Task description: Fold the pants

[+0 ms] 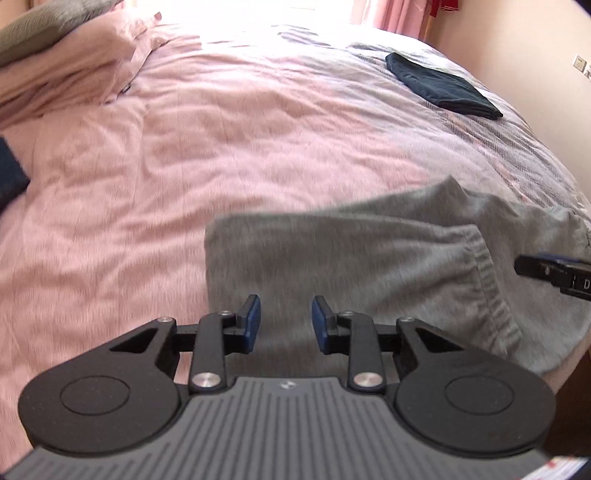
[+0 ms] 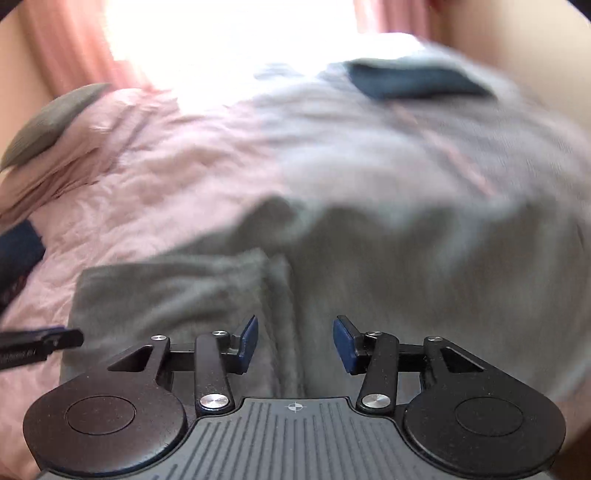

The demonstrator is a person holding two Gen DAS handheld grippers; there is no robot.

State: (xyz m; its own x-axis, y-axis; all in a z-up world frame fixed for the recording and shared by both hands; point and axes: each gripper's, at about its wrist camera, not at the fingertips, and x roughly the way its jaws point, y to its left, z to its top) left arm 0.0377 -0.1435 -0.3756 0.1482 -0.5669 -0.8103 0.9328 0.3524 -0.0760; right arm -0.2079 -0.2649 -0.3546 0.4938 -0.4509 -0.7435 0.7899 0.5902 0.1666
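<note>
Grey pants [image 1: 369, 258] lie folded over on the pink bed cover near the bed's front edge, with the elastic waistband [image 1: 487, 280] on top at the right. My left gripper [image 1: 286, 321] hovers open over their left part, nothing between its blue pads. The right gripper's tip [image 1: 546, 273] pokes in at the right edge of that view. In the blurred right wrist view the grey pants [image 2: 332, 266] fill the middle, and my right gripper [image 2: 295, 343] is open above them, holding nothing. The left gripper's tip [image 2: 40, 343] shows at the left edge.
A folded dark navy garment [image 1: 443, 86] lies at the far right of the bed. Pink pillows [image 1: 74, 70] and a grey cushion [image 1: 44, 26] sit at the far left. Another dark blue item [image 1: 9, 173] pokes in at the left edge. Pink curtains [image 2: 74, 48] and a bright window stand behind.
</note>
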